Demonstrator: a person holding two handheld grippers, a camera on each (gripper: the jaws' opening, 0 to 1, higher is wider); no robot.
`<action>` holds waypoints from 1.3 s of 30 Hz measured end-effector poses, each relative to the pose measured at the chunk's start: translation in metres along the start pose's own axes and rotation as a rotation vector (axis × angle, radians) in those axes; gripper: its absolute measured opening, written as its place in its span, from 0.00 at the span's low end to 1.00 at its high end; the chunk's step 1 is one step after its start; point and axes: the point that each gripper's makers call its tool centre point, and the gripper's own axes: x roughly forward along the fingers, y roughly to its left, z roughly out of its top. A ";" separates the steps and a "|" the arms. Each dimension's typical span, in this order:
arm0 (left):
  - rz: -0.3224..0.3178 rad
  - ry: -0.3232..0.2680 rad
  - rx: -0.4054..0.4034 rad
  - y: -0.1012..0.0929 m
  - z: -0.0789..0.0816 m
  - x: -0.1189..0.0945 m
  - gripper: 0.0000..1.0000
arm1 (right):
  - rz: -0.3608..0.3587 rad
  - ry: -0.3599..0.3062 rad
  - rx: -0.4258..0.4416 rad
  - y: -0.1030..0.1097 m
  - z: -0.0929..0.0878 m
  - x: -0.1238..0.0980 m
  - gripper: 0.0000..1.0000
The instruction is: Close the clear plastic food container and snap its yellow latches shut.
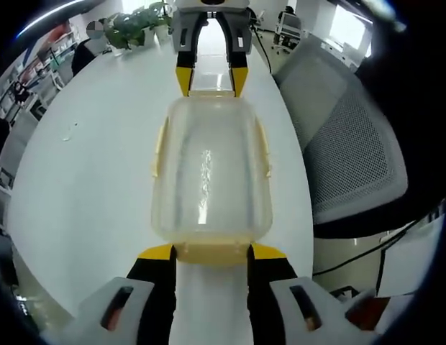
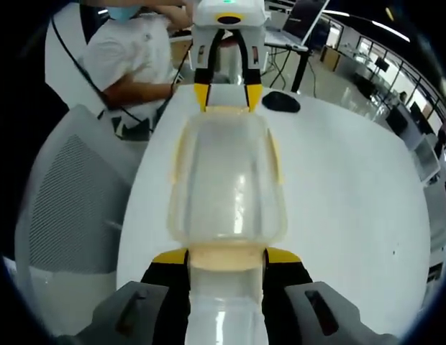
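A clear container (image 1: 211, 171) sits on a white bench (image 1: 93, 180), with the left gripper (image 1: 211, 253) and right gripper (image 2: 226, 257) at opposite ends, fingers spread around its yellow latches (image 1: 211, 252).

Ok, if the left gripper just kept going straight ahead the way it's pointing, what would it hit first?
The clear container: its near yellow latch already sits between the left gripper jaw tips. Beyond it, the right gripper faces the far end.
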 end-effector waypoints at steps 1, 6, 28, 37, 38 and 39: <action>0.001 0.000 0.000 0.000 0.000 0.000 0.37 | 0.000 0.001 0.000 0.000 0.000 0.000 0.37; -0.005 0.001 0.000 -0.001 0.003 0.001 0.37 | 0.002 0.006 0.002 0.001 -0.002 -0.002 0.37; -0.020 -0.008 -0.023 0.000 0.022 0.010 0.37 | 0.013 0.013 0.008 0.000 -0.022 -0.014 0.37; -0.025 -0.009 -0.023 0.000 0.032 0.015 0.37 | 0.014 0.017 0.012 0.002 -0.030 -0.019 0.37; -0.025 -0.010 -0.023 0.000 0.033 0.015 0.37 | 0.014 0.017 0.013 0.002 -0.031 -0.020 0.37; -0.025 -0.010 -0.023 0.000 0.035 0.015 0.37 | 0.013 0.017 0.012 0.002 -0.032 -0.021 0.37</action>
